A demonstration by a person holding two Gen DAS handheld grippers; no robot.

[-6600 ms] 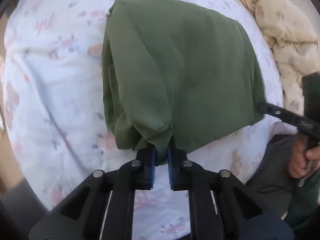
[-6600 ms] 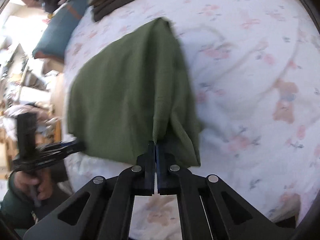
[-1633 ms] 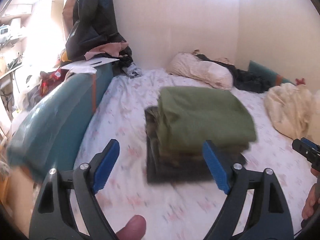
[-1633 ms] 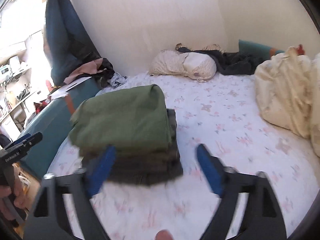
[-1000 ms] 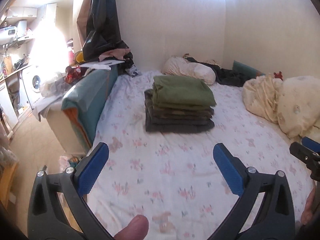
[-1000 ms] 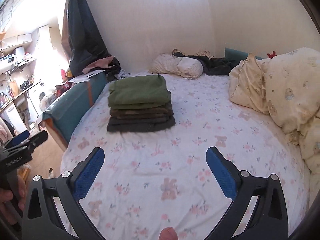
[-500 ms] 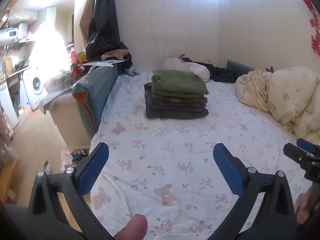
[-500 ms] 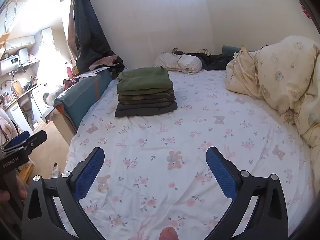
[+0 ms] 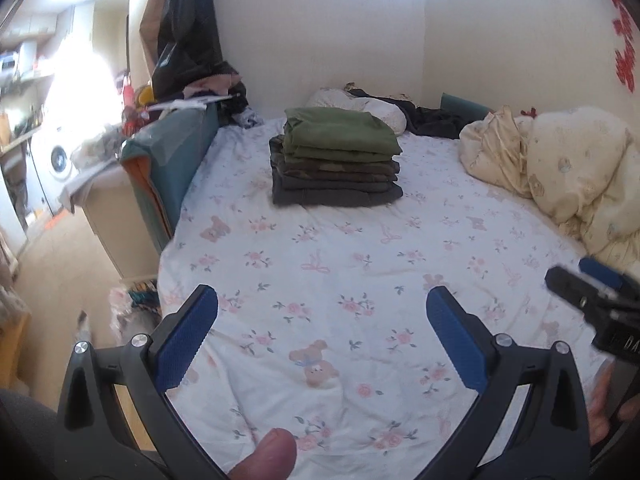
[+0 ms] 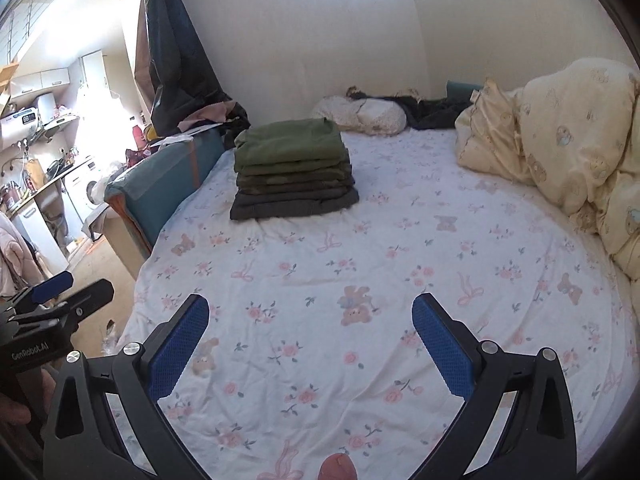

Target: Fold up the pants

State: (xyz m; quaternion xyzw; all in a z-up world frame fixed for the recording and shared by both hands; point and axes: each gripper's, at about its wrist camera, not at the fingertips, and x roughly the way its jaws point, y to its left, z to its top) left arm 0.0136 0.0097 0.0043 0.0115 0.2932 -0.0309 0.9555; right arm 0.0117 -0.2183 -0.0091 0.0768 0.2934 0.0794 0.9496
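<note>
Left wrist view: left gripper (image 9: 320, 320) spread wide, empty. Right gripper (image 10: 310, 326) likewise. Green pants (image 9: 340, 132) folded atop stack (image 9: 336, 184) near bed (image 9: 360, 280) far-left corner, well ahead of both; neither clearly nearer.

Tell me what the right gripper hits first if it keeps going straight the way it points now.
Probably the floral bedsheet: the open right gripper points slightly down across bare sheet. The stack of folded pants lies farther back and left of centre. Depth is uncertain.

Bright daylight glares from the left; fisheye edges bend, corners darken.
</note>
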